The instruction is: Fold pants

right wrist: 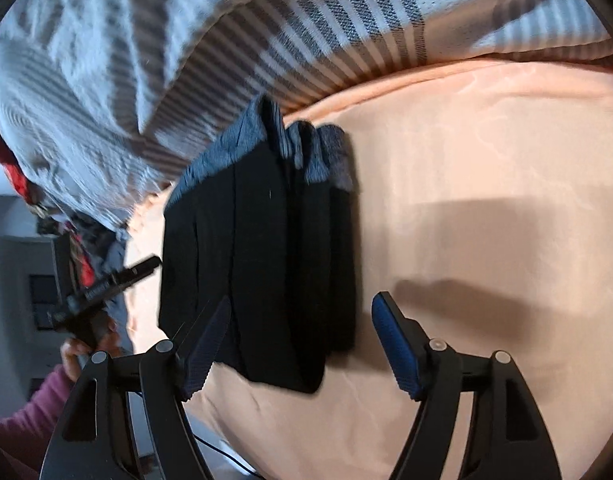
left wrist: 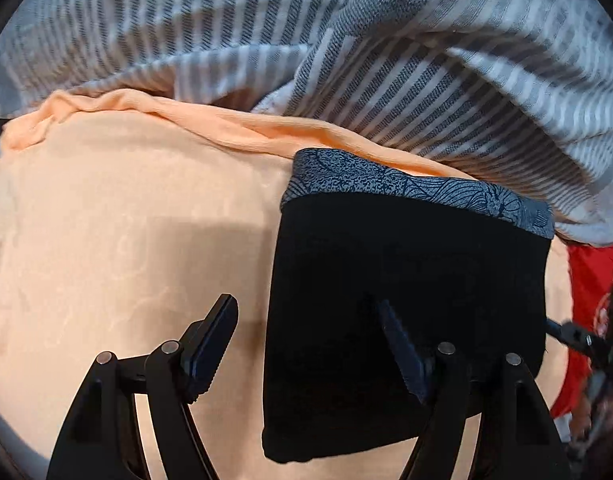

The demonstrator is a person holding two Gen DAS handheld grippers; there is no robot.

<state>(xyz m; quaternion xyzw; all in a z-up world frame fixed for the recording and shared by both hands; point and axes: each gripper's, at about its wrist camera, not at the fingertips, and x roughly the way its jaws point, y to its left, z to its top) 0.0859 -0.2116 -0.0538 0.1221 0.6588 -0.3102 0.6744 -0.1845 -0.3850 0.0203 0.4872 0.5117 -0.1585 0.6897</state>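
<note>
The black pants (left wrist: 406, 304) are lying folded into a small thick bundle on the peach sheet (left wrist: 126, 240). Their grey patterned waistband (left wrist: 418, 188) is pointing toward the striped blanket (left wrist: 426, 80), which is bunched up along the far side of the sheet.

The left tool (left wrist: 310, 336) is hanging over the bundle's edge with its two fingers spread wide. One finger is over the bare sheet and the other is over the black cloth. It is gripping nothing.

The right tool (right wrist: 302, 336) is also spread wide and letting go. One finger is over the bundle (right wrist: 262, 260) and the other is over the sheet (right wrist: 486, 160). Nothing is pinched between them.

A hand (right wrist: 82, 348) in a pink sleeve (right wrist: 30, 412) is holding the other tool's handle off to the side.
</note>
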